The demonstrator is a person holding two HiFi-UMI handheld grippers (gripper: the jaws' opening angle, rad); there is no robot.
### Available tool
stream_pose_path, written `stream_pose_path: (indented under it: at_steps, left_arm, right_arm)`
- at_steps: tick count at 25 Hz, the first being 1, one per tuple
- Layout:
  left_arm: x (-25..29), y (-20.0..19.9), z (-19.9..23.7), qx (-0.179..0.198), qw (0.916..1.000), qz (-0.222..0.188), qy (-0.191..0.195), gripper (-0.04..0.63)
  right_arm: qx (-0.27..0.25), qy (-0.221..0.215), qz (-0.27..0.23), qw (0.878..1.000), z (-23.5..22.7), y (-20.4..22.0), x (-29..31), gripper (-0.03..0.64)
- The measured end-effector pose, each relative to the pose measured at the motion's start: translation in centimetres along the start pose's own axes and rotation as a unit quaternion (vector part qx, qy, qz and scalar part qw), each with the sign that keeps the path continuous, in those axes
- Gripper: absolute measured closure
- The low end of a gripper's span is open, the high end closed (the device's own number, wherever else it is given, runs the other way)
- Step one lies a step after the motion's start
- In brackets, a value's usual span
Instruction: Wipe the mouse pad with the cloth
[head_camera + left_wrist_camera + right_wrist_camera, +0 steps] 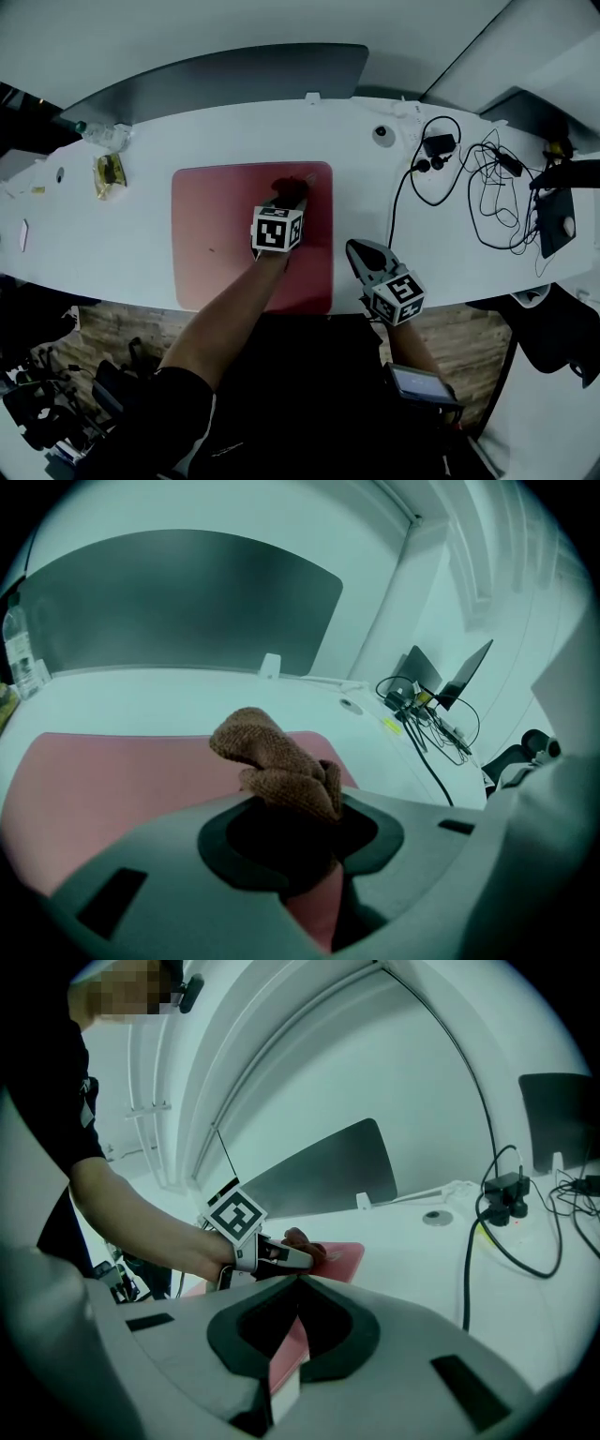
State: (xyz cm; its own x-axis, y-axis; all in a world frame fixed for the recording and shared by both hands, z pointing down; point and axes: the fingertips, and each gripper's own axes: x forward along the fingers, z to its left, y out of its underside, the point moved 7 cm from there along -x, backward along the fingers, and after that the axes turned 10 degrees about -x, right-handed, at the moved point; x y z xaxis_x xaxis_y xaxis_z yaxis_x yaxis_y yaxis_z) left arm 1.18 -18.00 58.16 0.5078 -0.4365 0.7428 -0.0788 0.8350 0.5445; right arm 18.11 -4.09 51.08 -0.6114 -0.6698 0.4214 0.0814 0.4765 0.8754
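Observation:
A red mouse pad (220, 239) lies on the white desk (141, 244). My left gripper (289, 194) is over the pad's far right part, shut on a bunched brown cloth (292, 186) that rests on the pad. In the left gripper view the cloth (274, 761) bulges out between the jaws of the left gripper (292, 806), with the pad (103, 780) under it. My right gripper (355, 248) hovers just right of the pad's front right corner, shut and holding nothing. In the right gripper view, the right gripper (298, 1282) looks along the pad's edge (342, 1258) toward the cloth (298, 1238).
A tangle of black cables (487, 192) and a charger (438, 145) lie to the right, with a dark device (555, 223) beyond. A round grommet (383, 135) sits behind the pad. A bottle (101, 137) and a snack packet (110, 174) lie far left. A grey partition (234, 75) backs the desk.

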Motion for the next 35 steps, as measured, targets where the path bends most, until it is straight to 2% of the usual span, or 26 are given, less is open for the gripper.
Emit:
stream_pose_path:
  at_steps: [8,13,17,20,28,35]
  left_arm:
    - [1.3,0.4,-2.8,-0.006,0.9995,0.019,0.026,0.468]
    - [2.0,-0.2,-3.8,-0.007,0.9993,0.016,0.033,0.468]
    - [3.5,0.3,-5.2,-0.013,0.9984,0.011,0.055,0.468]
    - [3.7,0.1,-6.3,-0.013,0.9984,0.017,0.052,0.468]
    - [4.5,0.3,-8.2,-0.037,0.9952,0.022,0.088,0.468]
    - [4.3,-1.7,-8.5,-0.015,0.9951,0.004,0.098,0.468]
  right_arm:
    - [0.004,-0.013,-0.001,1.000,-1.2,0.1,-0.3,0.593]
    - [-0.009,-0.034,-0.003,0.999,-2.1,0.2,0.3,0.592]
    - [-0.009,-0.042,-0.008,0.999,-2.7,0.3,-0.3,0.592]
    - [-0.007,-0.044,-0.014,0.999,-2.9,0.5,-0.8,0.592]
    - [0.000,-0.054,-0.015,0.998,-3.6,1.5,-2.3,0.592]
    - [0.001,-0.064,-0.022,0.998,-4.4,1.3,-2.1,0.592]
